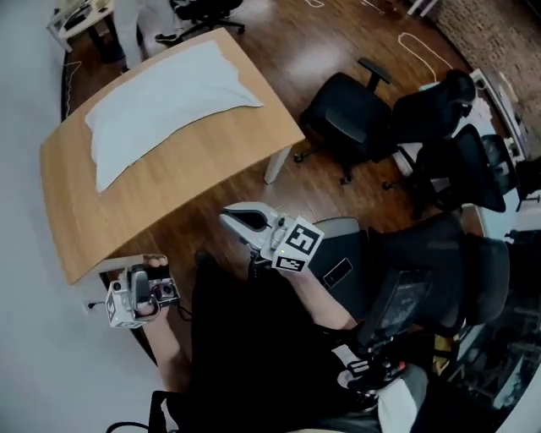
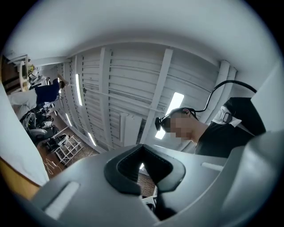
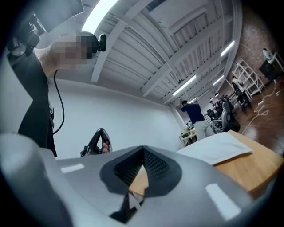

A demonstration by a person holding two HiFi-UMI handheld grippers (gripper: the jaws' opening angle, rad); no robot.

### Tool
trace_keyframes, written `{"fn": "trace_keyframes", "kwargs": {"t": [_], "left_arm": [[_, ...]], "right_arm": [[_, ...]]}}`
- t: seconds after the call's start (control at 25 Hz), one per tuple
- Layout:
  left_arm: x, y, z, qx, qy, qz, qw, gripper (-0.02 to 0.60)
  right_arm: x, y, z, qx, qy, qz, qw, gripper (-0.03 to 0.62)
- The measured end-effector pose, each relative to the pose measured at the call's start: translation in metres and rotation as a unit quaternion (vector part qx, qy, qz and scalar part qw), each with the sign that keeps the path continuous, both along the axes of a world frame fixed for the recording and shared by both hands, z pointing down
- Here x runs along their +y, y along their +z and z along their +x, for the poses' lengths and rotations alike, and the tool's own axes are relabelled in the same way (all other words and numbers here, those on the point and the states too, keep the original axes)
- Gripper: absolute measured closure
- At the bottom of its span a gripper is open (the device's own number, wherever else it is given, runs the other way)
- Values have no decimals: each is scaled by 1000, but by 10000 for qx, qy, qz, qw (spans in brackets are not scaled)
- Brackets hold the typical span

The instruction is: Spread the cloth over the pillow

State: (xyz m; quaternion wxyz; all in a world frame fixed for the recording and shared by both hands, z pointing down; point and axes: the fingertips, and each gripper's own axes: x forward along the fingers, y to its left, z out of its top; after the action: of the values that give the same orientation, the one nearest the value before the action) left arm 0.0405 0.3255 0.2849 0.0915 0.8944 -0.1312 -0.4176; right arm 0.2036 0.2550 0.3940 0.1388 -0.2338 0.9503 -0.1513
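A white cloth (image 1: pixel 165 106) lies spread flat on the far half of the wooden table (image 1: pixel 194 182); whether a pillow is under it I cannot tell. Both grippers are held away from the table, near the person's body. My left gripper (image 1: pixel 144 292) is at the table's near left corner, tilted up toward the ceiling, shut and empty (image 2: pixel 148 186). My right gripper (image 1: pixel 243 221) is off the table's near right edge, shut with nothing in it (image 3: pixel 133 186). Past its jaws, the right gripper view shows the cloth (image 3: pixel 217 148) on the tabletop (image 3: pixel 248 170).
Black office chairs (image 1: pixel 347 110) (image 1: pixel 456 169) crowd the floor right of the table, by its white leg (image 1: pixel 277 165). More chairs and a small desk (image 1: pixel 80 17) stand behind the table. A person (image 3: pixel 193 111) stands far off across the room.
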Motion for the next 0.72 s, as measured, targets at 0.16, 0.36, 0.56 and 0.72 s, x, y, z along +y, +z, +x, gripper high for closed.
{"fn": "trace_keyframes", "kwargs": {"t": [0.16,0.36,0.56,0.72], "left_arm": [[24,13,23,327,246,17,9992,580],[26,-10,32,451,231,187,9985,580],[31,6,40,273,294,169,9991,580],[26,4,37,354,180,0,9992,580]], "right_arm": [[18,10,33,2,38,-49,10000,600],[25,0,49,14,121,50,9999,600],[27,-1,65,24,275,165,9995,599],[31,-8,72,43,391,204,9990,599]]}}
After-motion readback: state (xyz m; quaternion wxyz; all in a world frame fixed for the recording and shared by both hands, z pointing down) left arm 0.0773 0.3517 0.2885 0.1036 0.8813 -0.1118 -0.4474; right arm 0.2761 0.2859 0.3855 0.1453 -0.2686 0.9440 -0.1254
